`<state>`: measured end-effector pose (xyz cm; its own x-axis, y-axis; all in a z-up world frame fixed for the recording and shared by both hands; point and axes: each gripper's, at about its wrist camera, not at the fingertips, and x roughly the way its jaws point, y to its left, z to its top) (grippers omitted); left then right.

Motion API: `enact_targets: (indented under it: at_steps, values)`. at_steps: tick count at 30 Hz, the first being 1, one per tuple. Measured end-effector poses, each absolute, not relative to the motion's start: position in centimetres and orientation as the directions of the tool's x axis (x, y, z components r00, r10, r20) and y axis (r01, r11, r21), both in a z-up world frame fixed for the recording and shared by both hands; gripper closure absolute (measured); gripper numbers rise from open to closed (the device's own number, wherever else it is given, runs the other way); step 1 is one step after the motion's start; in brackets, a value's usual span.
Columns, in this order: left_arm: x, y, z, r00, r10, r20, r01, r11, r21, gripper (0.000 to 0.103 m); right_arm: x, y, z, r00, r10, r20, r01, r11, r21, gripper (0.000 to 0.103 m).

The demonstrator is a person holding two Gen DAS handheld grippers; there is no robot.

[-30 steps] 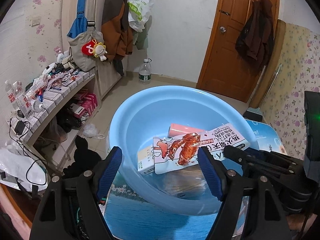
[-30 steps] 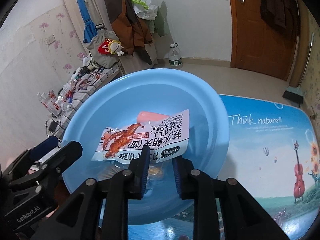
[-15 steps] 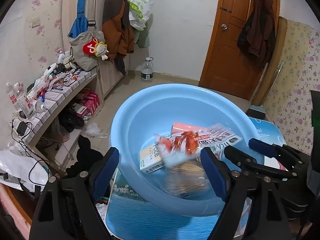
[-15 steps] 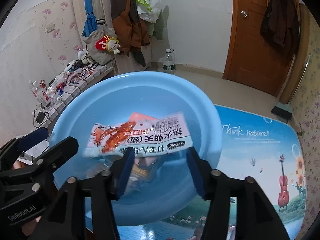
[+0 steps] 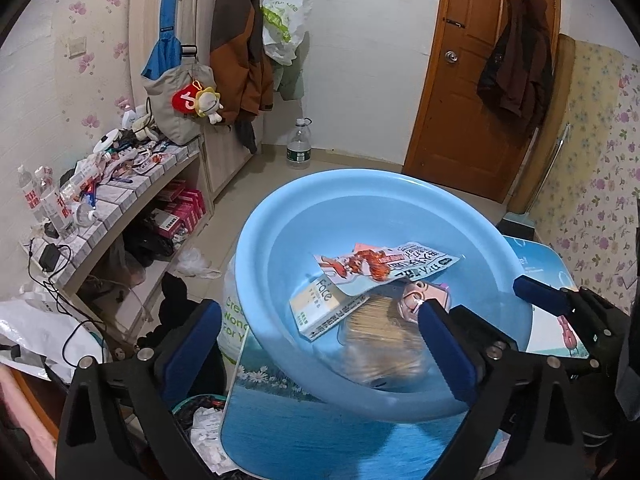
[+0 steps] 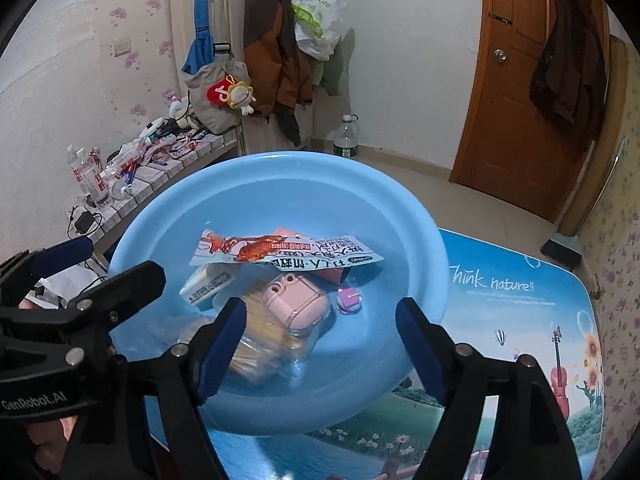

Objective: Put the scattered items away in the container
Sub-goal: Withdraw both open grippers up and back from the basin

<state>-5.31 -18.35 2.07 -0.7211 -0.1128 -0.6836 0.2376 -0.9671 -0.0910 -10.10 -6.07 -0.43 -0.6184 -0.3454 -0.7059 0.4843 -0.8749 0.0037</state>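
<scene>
A light blue basin [image 6: 400, 216] [image 5: 280, 220] sits on the table and holds several items. A white snack packet with a red crayfish picture [image 6: 288, 250] [image 5: 384, 266] lies on top of them. Under it are a cream box [image 6: 208, 282] [image 5: 320, 306], a pink earbud case [image 6: 296, 306], a clear tub of sticks [image 6: 260, 344] [image 5: 380, 340] and a small purple-white piece [image 6: 349, 300]. My right gripper [image 6: 320, 340] is open and empty above the basin's near side. My left gripper [image 5: 320, 344] is open and empty over the basin's near left rim.
The table [image 6: 520, 320] has a landscape print with "Think nature!!". A cluttered shelf [image 5: 120, 196] with bottles and cables runs along the left wall. A water bottle [image 5: 299, 148] stands on the floor by hanging coats. A brown door [image 5: 472, 92] is at the back.
My right gripper opened wide and let go of the snack packet, which dropped flat onto the items in the basin. Both grippers drew back a little.
</scene>
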Motion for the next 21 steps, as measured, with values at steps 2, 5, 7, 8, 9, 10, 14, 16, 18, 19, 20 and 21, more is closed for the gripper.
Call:
enact_targets:
  at_steps: [2, 5, 7, 8, 9, 10, 14, 16, 18, 19, 20, 21]
  values:
    - [-5.3, -18.5, 2.2, -0.722, -0.126, -0.681, 0.245, -0.966, -0.081, 0.000, -9.9, -5.9, -0.3, -0.621, -0.348, -0.703, 0.484, -0.875, 0.005, 0.023]
    - [-5.1, -18.2, 2.2, -0.722, -0.134, -0.679, 0.245, -0.967, -0.069, 0.000, -9.5, -5.6, -0.1, -0.631, -0.337, -0.699, 0.481, -0.877, -0.011, 0.023]
    - [-5.0, -18.1, 2.3, -0.721, -0.138, -0.679, 0.247, -0.967, -0.066, 0.000, -9.1, -5.4, 0.0, -0.639, -0.323, -0.698, 0.472, -0.881, -0.025, 0.021]
    - [-4.8, -18.0, 2.4, -0.722, -0.137, -0.678, 0.247, -0.967, -0.067, 0.000, -9.0, -5.2, 0.1, -0.642, -0.317, -0.698, 0.466, -0.884, -0.026, 0.019]
    - [-4.9, -18.0, 2.4, -0.722, -0.136, -0.679, 0.246, -0.967, -0.068, 0.000, -8.9, -5.1, 0.2, -0.643, -0.316, -0.697, 0.462, -0.887, -0.025, 0.019]
    - [-4.7, -17.7, 2.6, -0.722, -0.136, -0.678, 0.247, -0.967, -0.069, 0.000, -8.8, -4.8, 0.3, -0.643, -0.316, -0.697, 0.460, -0.888, -0.022, 0.019]
    - [-4.2, -17.3, 3.0, -0.734, -0.143, -0.664, 0.245, -0.967, -0.063, 0.000, -7.8, -4.4, 1.0, -0.660, -0.303, -0.687, 0.447, -0.894, -0.035, 0.019]
    - [-3.9, -17.1, 3.0, -0.733, -0.153, -0.662, 0.251, -0.967, -0.055, 0.000, -7.4, -4.0, 1.3, -0.670, -0.298, -0.680, 0.436, -0.899, -0.036, 0.018]
    - [-3.6, -16.8, 2.9, -0.727, -0.160, -0.668, 0.259, -0.964, -0.051, 0.000, -7.1, -3.7, 1.5, -0.675, -0.290, -0.678, 0.424, -0.905, -0.036, 0.017]
    - [-3.5, -16.7, 2.9, -0.726, -0.162, -0.668, 0.261, -0.964, -0.050, 0.000, -7.0, -3.4, 1.6, -0.676, -0.287, -0.679, 0.419, -0.908, -0.033, 0.017]
    - [-3.4, -16.5, 3.0, -0.726, -0.165, -0.668, 0.261, -0.964, -0.046, 0.000, -6.7, -3.1, 1.7, -0.677, -0.285, -0.679, 0.415, -0.909, -0.032, 0.017]
    - [-3.2, -16.2, 3.1, -0.726, -0.167, -0.667, 0.261, -0.964, -0.043, 0.000, -6.5, -3.0, 1.8, -0.678, -0.284, -0.678, 0.411, -0.911, -0.030, 0.017]
